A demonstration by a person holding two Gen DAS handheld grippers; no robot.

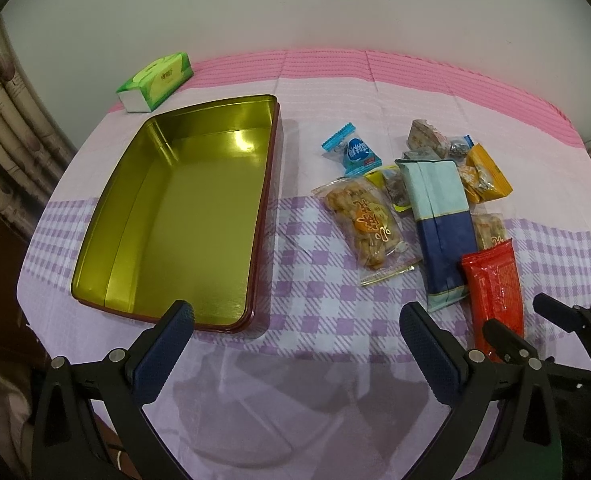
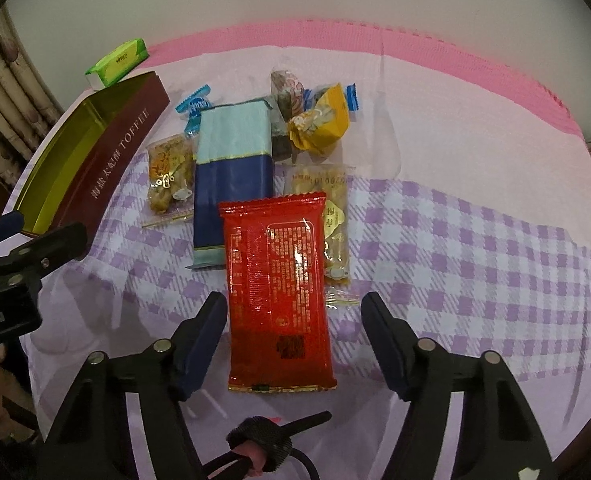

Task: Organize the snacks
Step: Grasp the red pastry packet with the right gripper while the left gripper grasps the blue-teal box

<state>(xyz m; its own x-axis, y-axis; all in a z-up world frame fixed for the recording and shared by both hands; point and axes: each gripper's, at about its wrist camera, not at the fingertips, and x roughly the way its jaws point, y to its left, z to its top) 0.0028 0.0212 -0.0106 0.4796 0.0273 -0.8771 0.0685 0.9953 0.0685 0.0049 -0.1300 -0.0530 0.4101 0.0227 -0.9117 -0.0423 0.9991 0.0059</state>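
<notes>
A gold-lined toffee tin (image 1: 175,220) with dark red walls (image 2: 123,152) lies with nothing inside it at the left of the checked cloth. To its right is a heap of snacks. In it are a two-tone blue packet (image 1: 439,216), a clear packet of fried snack (image 1: 363,224), a blue candy (image 1: 351,152) and a yellow packet (image 1: 485,176). My left gripper (image 1: 297,312) hangs open over bare cloth by the tin's near corner. A red packet (image 2: 275,280) lies flat between the fingers of my right gripper (image 2: 293,300). That gripper is open, with a gap on the right side.
A green tissue pack (image 1: 155,80) sits behind the tin near the wall. A second clear snack packet (image 2: 331,208) lies partly under the red packet. The pink cloth border runs along the far edge, and a curtain hangs at the left.
</notes>
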